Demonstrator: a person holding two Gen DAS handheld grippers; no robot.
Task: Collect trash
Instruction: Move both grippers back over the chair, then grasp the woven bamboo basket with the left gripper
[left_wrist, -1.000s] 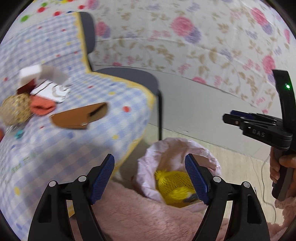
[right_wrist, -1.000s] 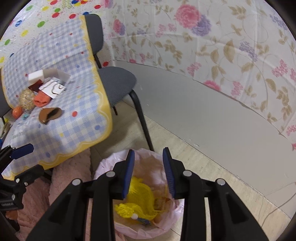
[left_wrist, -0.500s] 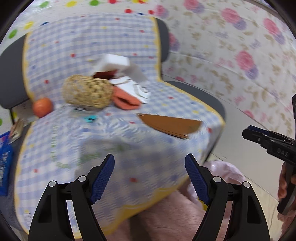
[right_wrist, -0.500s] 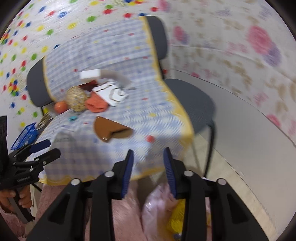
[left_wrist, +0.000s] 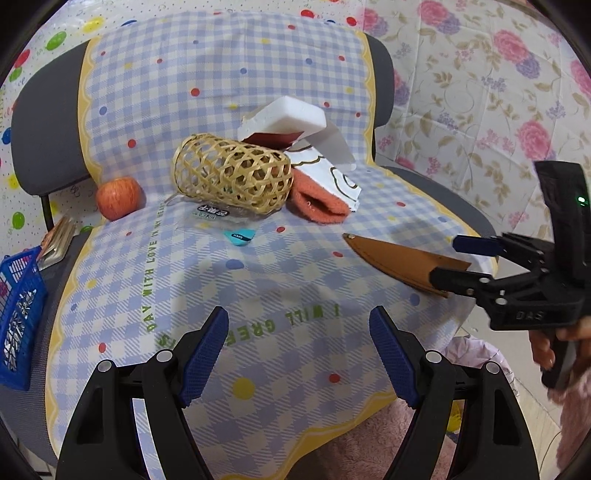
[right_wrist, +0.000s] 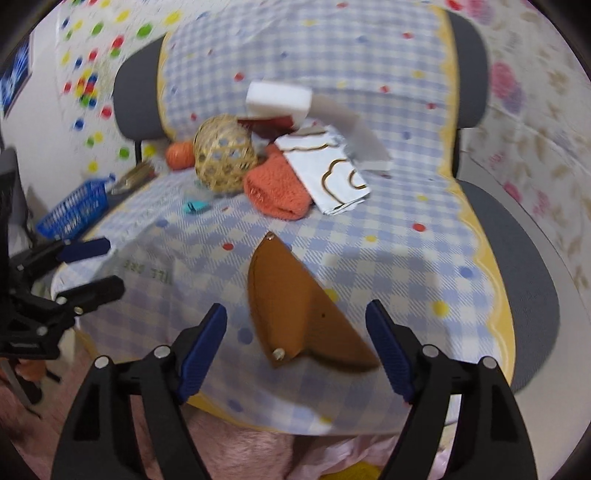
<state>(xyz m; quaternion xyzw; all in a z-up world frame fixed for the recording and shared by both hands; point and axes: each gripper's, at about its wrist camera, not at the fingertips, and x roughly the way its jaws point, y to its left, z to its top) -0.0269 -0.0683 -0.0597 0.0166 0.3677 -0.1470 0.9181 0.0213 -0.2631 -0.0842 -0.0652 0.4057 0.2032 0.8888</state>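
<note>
On the checked cloth, near its front edge: the brown leather sheath (right_wrist: 295, 317) lies flat, just ahead of the right tongs (right_wrist: 295, 347).
Right tongs: the blades have just been opening and now stand wide; the sheath lies ahead of the gap and neither pad touches it, so nothing is held.
Left tongs (left_wrist: 299, 350): spread wide and empty, over bare cloth (left_wrist: 258, 288), with the sheath off to their right.
What has changed: a second ago both cameras looked down at the pink trash bag (left_wrist: 476, 350) with a yellow net in it; now they face the cloth-draped chair (right_wrist: 524, 258), and only the bag's rim shows past the cloth's edge.
What that means: one drop looks finished, and the hands have come back for the next piece; my guess is the sheath, given where the right tongs point.
Further back: an orange knitted piece (left_wrist: 317, 203), a white printed wrapper (left_wrist: 336, 177), a woven bamboo basket (left_wrist: 232, 173) on its side, a white foam block (left_wrist: 284, 118), a small teal tag (left_wrist: 240, 236) and a clear wrapper, crowded together.
Left edge: an apple (left_wrist: 118, 197) and a blue basket (left_wrist: 18, 314), well apart from the sheath.
Still to do: several pieces remain, so the collecting looks far from done.
</note>
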